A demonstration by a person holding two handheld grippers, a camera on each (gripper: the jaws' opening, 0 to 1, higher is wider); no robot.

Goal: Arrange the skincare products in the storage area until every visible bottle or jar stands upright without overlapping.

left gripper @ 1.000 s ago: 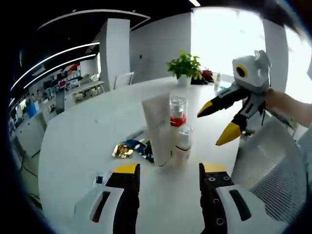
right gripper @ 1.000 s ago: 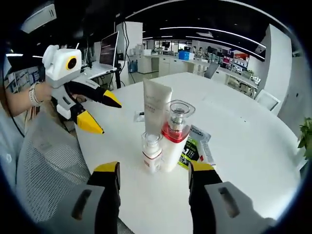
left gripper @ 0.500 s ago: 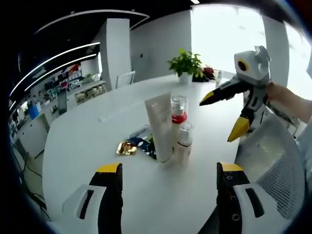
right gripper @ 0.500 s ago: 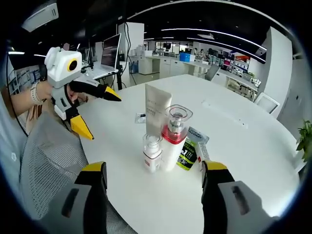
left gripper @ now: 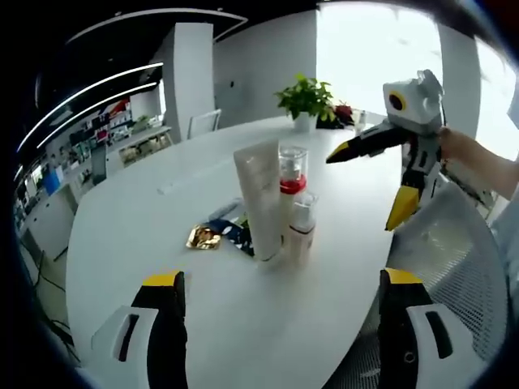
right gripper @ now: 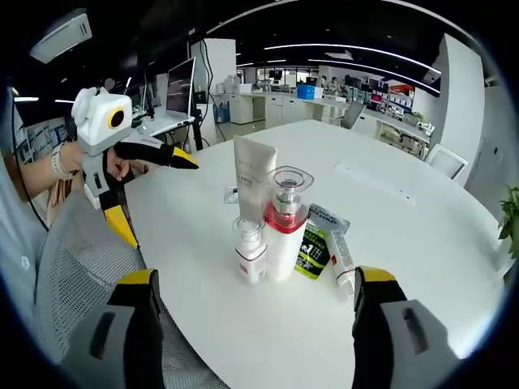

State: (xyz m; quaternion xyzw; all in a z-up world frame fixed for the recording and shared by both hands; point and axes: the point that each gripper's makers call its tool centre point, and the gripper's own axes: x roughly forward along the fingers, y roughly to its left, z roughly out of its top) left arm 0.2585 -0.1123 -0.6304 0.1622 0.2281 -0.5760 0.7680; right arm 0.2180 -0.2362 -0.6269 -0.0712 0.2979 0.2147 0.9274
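Observation:
Three skincare products stand upright in a tight cluster on the white round table (left gripper: 138, 219): a tall white tube (left gripper: 261, 194), a clear-capped bottle with a red band (left gripper: 292, 174) and a small white bottle (left gripper: 301, 227). In the right gripper view the same tube (right gripper: 250, 174), red-banded bottle (right gripper: 284, 223) and small bottle (right gripper: 249, 251) stand in front of me. My left gripper (left gripper: 282, 279) is open and empty, short of the cluster. My right gripper (right gripper: 256, 277) is open wide and empty too. Each shows in the other's view, held off the table's edge: right gripper (left gripper: 363, 190), left gripper (right gripper: 158, 202).
Flat sachets (left gripper: 219, 235) lie beside the cluster, seen also as a green-black sachet (right gripper: 312, 247) with a small tube (right gripper: 340, 259) lying flat. A potted plant (left gripper: 304, 97) stands at the table's far side. A mesh chair (left gripper: 454, 259) is by the table's edge.
Both grippers' jaws have spread wider over the last second. Both views have drawn back slightly from the cluster. The products have not moved.

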